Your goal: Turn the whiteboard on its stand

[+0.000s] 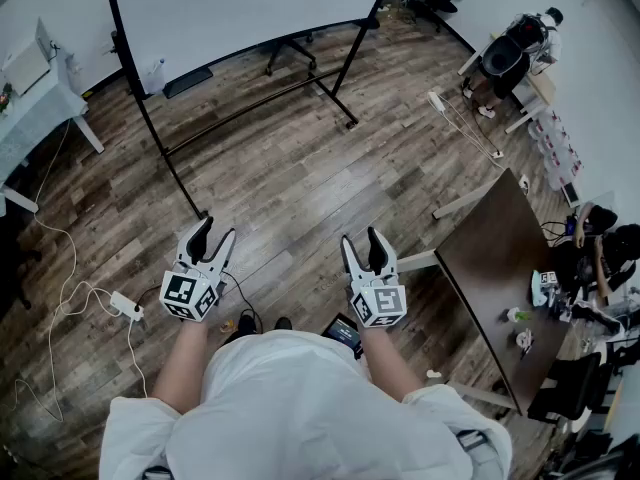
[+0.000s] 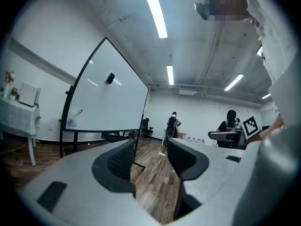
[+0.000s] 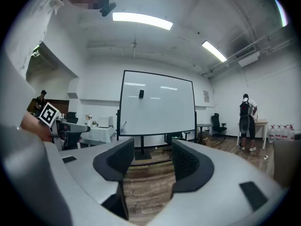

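The whiteboard (image 1: 250,8) is a large white panel in a black frame. It stands on a black wheeled stand (image 1: 255,108) across the wooden floor, a few steps ahead of me. Both grippers are held low in front of my body, well short of it. The left gripper (image 1: 212,236) is open with nothing between its jaws, and so is the right gripper (image 1: 362,243). The left gripper view shows the whiteboard (image 2: 108,98) at an angle beyond the left gripper (image 2: 150,161). The right gripper view shows the whiteboard (image 3: 157,102) face-on past the right gripper (image 3: 148,161).
A dark brown table (image 1: 500,258) with small items stands close on my right. At the far left is a white table (image 1: 40,108). A power strip (image 1: 125,306) and cables lie on the floor at my left. A person (image 1: 515,58) stands at a desk, back right.
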`<act>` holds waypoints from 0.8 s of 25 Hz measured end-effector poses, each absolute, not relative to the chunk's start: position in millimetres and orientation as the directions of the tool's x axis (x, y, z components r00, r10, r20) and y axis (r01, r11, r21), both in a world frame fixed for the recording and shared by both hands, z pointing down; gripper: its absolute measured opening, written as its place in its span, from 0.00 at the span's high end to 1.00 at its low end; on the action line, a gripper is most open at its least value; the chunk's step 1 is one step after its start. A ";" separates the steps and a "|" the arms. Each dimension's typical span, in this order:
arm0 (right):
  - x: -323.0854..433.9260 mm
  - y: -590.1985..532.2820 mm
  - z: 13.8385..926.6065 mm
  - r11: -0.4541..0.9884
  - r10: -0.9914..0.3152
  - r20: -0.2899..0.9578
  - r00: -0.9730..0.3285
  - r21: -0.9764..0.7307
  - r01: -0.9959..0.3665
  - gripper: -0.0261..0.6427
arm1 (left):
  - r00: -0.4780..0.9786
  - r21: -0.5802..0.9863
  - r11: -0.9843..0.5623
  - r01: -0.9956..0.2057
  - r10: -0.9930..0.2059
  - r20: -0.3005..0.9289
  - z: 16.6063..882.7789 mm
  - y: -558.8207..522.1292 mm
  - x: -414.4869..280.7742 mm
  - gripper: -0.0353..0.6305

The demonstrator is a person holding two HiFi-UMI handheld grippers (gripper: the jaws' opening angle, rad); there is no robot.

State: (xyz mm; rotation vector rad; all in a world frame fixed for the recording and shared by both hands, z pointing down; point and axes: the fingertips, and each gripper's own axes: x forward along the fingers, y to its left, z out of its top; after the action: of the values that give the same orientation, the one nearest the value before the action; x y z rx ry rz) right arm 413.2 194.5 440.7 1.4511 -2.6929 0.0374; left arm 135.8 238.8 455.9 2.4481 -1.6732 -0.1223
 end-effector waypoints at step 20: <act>443.1 217.2 429.0 0.598 -0.802 0.048 -0.596 0.052 -0.800 0.61 | 0.368 0.180 -0.364 -0.914 -0.930 -0.013 430.7 268.1 178.8 0.64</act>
State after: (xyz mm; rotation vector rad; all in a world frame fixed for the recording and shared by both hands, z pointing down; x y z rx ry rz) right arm 443.1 217.2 429.0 1.3800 -2.7487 -0.0382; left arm 178.8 268.1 430.7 2.4773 -1.6821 -0.1692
